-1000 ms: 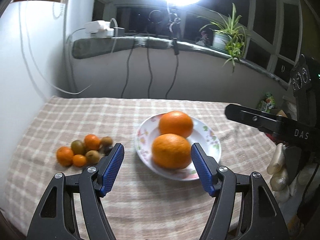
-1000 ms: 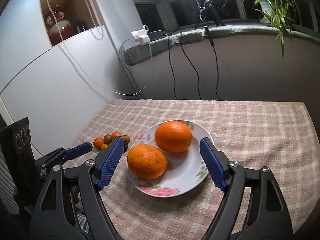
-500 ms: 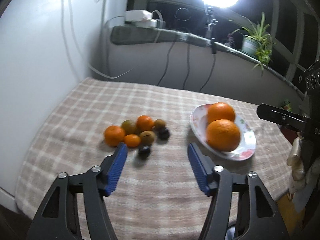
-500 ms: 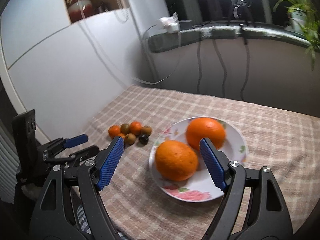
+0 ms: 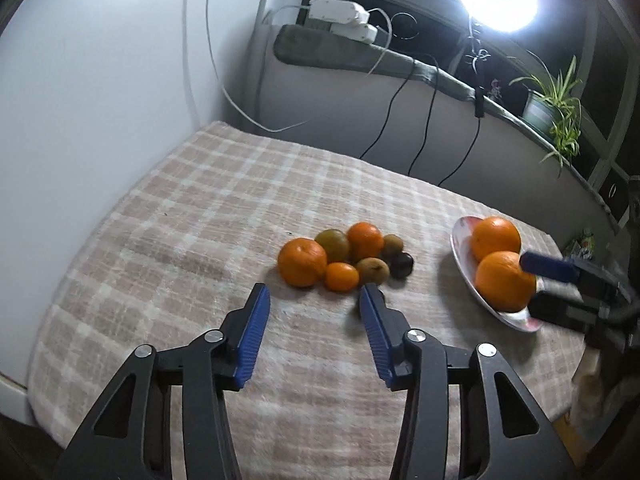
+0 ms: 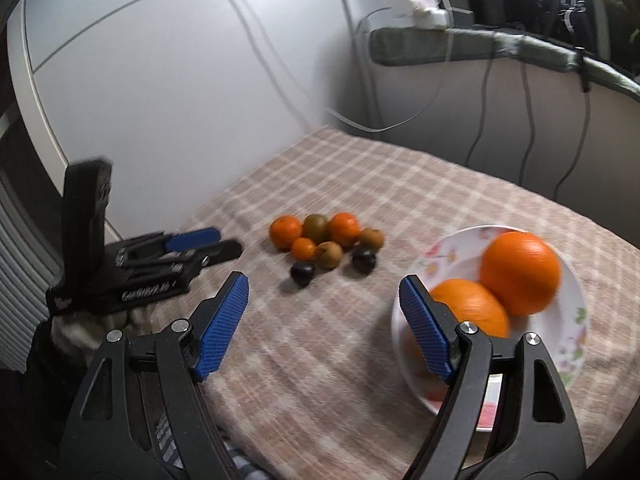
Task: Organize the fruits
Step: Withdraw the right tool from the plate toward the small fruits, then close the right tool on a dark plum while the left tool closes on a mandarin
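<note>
**Both grippers empty above the cloth, small fruits ahead of your left**

Your left gripper [image 5: 314, 312] has just been closing its jaws, yet a clear gap remains between the blue pads and nothing sits in it; only the checked tablecloth [image 5: 192, 216] shows between them. It tilts down toward the cluster of small fruits [image 5: 344, 258], which lies just beyond the fingertips. A small dark fruit [image 6: 302, 273] rests apart from the cluster on its near side; in your left view it is mostly hidden behind the right-hand pad.

Your right gripper [image 6: 324, 304] stands wide apart and holds nothing. Its right-hand pad overlaps the near rim of the floral plate [image 6: 572, 320] in the view; whether it touches the plate cannot be told.

The cluster holds three orange fruits, a greenish one, two brownish ones and a dark one, packed so they touch. The group runs longer side to side than front to back in both views. The fruits are roundish, so no pointing direction can be read.

Two large oranges [image 6: 520, 272] sit in the plate, touching, lined up from near rim to far rim. The plate lies well right of the cluster.
</note>
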A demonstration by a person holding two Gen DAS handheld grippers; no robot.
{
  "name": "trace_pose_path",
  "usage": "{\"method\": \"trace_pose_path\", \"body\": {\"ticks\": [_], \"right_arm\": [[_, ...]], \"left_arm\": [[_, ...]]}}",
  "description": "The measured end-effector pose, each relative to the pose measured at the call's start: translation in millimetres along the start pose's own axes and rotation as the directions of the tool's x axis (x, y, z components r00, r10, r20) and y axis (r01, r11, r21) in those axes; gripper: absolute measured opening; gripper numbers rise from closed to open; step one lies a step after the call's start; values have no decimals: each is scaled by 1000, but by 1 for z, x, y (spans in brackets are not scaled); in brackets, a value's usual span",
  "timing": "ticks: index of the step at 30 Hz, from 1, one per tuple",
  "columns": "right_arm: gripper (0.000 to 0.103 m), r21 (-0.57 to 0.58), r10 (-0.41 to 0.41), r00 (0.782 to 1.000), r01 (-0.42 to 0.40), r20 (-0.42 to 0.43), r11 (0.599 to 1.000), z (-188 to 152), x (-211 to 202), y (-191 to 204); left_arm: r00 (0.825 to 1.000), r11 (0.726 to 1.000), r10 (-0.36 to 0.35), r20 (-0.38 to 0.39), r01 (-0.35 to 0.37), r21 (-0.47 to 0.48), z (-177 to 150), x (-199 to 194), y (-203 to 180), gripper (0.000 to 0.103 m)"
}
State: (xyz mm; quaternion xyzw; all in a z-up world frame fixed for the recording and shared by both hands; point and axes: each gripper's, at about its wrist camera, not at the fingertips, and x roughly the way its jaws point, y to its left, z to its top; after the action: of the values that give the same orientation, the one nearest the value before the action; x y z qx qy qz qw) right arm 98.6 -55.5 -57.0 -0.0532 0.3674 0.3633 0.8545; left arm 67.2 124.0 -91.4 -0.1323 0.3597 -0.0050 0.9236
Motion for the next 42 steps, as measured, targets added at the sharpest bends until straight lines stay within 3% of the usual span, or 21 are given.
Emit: {"method": "trace_pose_path", "body": {"ticks": [11, 21, 35, 42], "right_arm": [[56, -28, 6, 993, -9, -115, 1000, -2, 65, 23], [46, 12, -4, 986, 6, -169, 1000, -1, 103, 21], [39, 2, -17, 980, 18, -201, 1000, 0, 125, 25], [28, 2, -26, 978, 27, -208, 1000, 3, 129, 23]], "left_arm": [[997, 997, -50, -61, 46, -55, 13, 35, 18, 42], [995, 997, -55, -87, 51, -53, 21, 54, 15, 42], [992, 997, -50, -116, 42, -68, 22, 67, 18, 42], [991, 997, -45, -124, 38, -61, 22, 70, 15, 37]]}}
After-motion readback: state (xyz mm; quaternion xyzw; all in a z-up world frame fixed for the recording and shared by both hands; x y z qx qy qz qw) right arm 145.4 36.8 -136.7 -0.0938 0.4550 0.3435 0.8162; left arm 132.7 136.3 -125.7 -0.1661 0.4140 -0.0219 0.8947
